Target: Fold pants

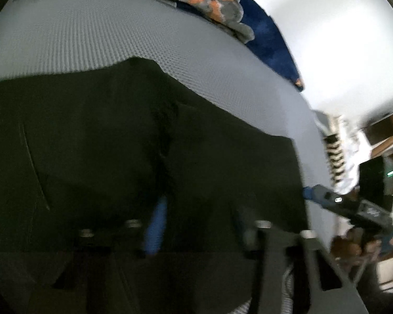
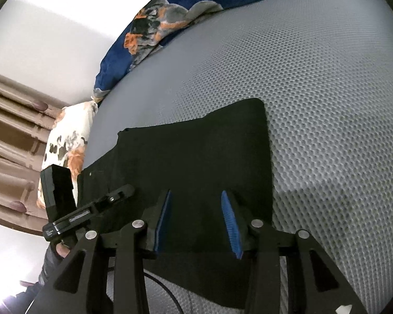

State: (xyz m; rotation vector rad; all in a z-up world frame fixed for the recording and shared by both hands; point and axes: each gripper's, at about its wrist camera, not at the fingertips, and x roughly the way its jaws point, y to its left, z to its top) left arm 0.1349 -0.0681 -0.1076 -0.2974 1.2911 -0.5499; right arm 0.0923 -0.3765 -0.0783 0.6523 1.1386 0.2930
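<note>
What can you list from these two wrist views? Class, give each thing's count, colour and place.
pants: one, black, lying flat on the mattress
mattress: one, grey, honeycomb-textured, under the pants
blanket: one, dark blue with orange and grey print, along the mattress's far edge
pillow: one, white with orange and dark print, at the mattress's edge
right gripper: one, black with blue pads, open over the pants
left gripper: one, black, blurred over the pants; jaw state unclear
</note>
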